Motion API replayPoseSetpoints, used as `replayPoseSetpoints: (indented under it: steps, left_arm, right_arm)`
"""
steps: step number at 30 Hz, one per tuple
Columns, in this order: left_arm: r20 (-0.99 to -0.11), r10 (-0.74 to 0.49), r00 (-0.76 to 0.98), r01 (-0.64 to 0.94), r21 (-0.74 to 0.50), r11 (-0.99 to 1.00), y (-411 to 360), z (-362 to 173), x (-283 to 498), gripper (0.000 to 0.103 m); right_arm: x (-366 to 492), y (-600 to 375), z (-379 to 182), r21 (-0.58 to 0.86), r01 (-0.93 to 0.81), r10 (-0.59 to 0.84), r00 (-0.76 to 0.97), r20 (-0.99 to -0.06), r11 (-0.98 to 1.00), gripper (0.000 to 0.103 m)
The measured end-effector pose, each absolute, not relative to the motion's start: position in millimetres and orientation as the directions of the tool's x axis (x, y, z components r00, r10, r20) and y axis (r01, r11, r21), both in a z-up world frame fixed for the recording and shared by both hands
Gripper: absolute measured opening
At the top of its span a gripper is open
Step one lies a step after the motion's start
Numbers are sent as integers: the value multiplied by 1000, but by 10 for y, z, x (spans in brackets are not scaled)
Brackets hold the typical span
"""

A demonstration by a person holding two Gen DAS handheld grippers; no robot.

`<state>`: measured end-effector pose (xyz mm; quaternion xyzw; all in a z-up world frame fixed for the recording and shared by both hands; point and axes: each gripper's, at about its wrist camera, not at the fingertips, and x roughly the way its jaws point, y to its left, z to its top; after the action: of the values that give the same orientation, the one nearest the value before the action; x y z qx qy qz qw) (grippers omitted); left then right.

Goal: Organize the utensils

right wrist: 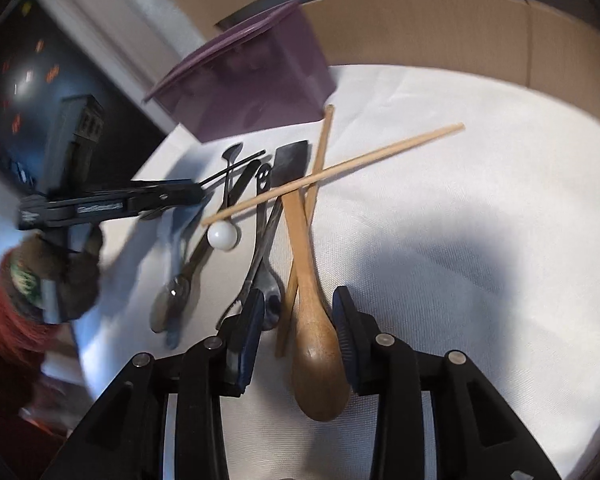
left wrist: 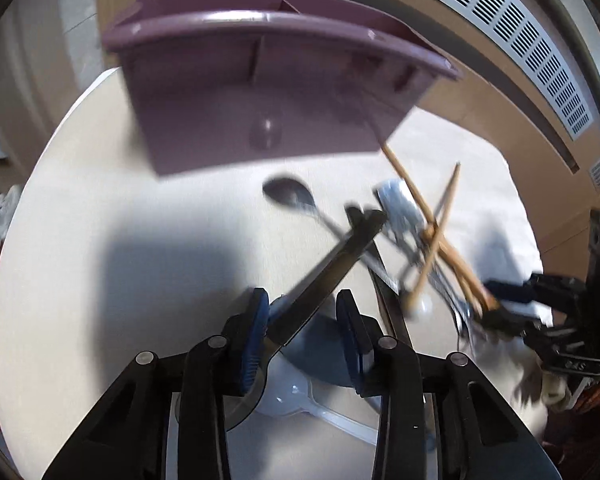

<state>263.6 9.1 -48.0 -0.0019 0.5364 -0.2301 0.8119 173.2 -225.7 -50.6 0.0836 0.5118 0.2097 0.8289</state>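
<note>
A purple divided utensil bin [left wrist: 260, 92] stands at the far side of the white table; it also shows in the right wrist view [right wrist: 252, 88]. My left gripper [left wrist: 304, 332] is open, with a dark flat utensil handle [left wrist: 324, 268] slanting between its fingers, touching the left pad. A metal spoon [left wrist: 290, 196] lies ahead. My right gripper [right wrist: 298, 332] is open around the bowl of a wooden spoon [right wrist: 316, 356]. A pile of metal cutlery [right wrist: 256, 216], a black spatula [right wrist: 292, 160], wooden chopsticks [right wrist: 332, 168] and a white ball-ended stick lie ahead.
A cardboard wall [left wrist: 480, 92] and a white vent grille [left wrist: 520, 32] stand behind the table. The white table edge [left wrist: 20, 220] curves at left. The left gripper shows in the right wrist view [right wrist: 112, 204]; the right gripper shows at right in the left wrist view [left wrist: 540, 304].
</note>
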Motion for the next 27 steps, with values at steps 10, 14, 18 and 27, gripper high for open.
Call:
replayPoseSetpoints:
  steps: [10, 14, 18, 27]
  left_arm:
    - [-845, -412, 342, 452, -236, 860, 170, -436, 2128, 36]
    - [-837, -423, 347, 494, -221, 841, 217, -342, 2119, 36]
    - [-856, -412, 312, 518, -210, 829, 156, -357, 2227, 36]
    - [-926, -317, 207, 579, -145, 803, -261, -539, 2458, 36]
  right_arm:
    - [1837, -1948, -364, 109, -314, 254, 468, -846, 943, 30]
    - [2000, -1842, -415, 82, -324, 226, 437, -871, 943, 26]
    - [2035, -1733, -464, -5, -340, 158, 449, -879, 941, 10]
    - [1839, -1972, -284, 83, -308, 229, 477, -848, 948, 10]
